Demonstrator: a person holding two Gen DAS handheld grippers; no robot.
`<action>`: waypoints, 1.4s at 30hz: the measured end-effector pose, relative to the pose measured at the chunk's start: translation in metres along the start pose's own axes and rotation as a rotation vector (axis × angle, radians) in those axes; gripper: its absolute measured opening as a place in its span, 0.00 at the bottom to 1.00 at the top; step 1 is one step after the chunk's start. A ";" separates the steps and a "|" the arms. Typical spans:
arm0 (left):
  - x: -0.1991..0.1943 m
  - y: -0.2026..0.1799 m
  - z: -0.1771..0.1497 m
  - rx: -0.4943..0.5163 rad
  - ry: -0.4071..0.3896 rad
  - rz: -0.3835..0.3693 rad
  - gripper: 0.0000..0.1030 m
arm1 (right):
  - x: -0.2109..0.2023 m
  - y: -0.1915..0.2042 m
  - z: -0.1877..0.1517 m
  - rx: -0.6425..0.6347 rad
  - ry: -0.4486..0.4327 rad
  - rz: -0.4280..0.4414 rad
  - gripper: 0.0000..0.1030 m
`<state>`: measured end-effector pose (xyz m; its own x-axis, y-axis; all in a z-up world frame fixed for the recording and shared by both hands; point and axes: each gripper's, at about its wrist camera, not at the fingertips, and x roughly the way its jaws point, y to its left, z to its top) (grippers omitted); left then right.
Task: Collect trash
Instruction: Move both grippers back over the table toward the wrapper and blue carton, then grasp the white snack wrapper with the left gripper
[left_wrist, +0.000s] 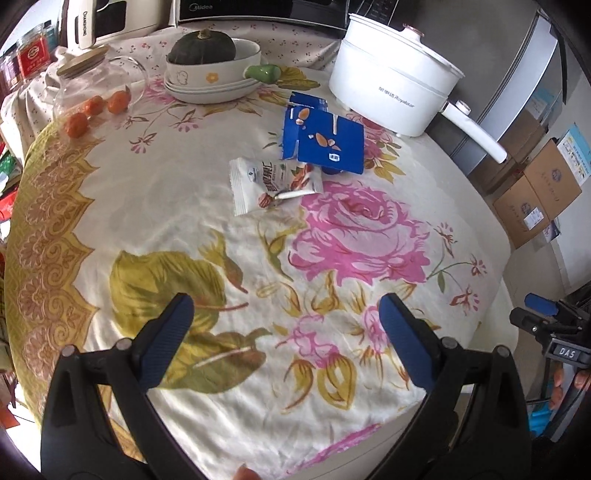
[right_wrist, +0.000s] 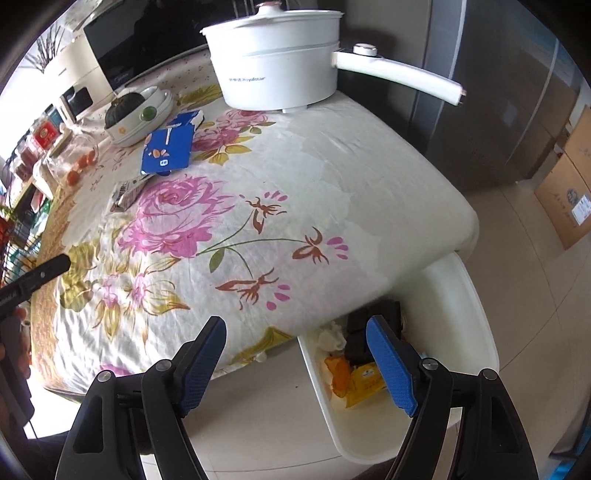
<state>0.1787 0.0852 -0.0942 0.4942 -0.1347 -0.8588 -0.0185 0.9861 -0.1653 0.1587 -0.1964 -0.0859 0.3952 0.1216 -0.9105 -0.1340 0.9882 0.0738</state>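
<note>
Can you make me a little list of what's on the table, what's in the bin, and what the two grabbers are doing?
table: flowered cloth
trash on table: white snack packet, blue carton
other things: white pot, squash in a bowl, glass jar, oranges
bin: white, beside the table, holds orange wrappers and tissue
left gripper: open, empty, over the cloth
right gripper: open, empty, above the bin's edge
</note>
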 end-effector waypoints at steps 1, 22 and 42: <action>0.007 0.000 0.005 0.014 0.006 0.002 0.97 | 0.004 0.001 0.006 0.001 0.009 0.006 0.78; 0.082 0.024 0.063 -0.046 0.067 -0.101 0.20 | 0.069 0.062 0.118 -0.119 -0.025 0.054 0.78; 0.024 0.126 0.042 -0.132 0.043 -0.077 0.09 | 0.102 0.176 0.161 -0.597 -0.116 0.004 1.00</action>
<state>0.2244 0.2104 -0.1152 0.4606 -0.2166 -0.8607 -0.0971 0.9516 -0.2915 0.3215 0.0044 -0.1006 0.4857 0.1677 -0.8579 -0.6088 0.7692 -0.1943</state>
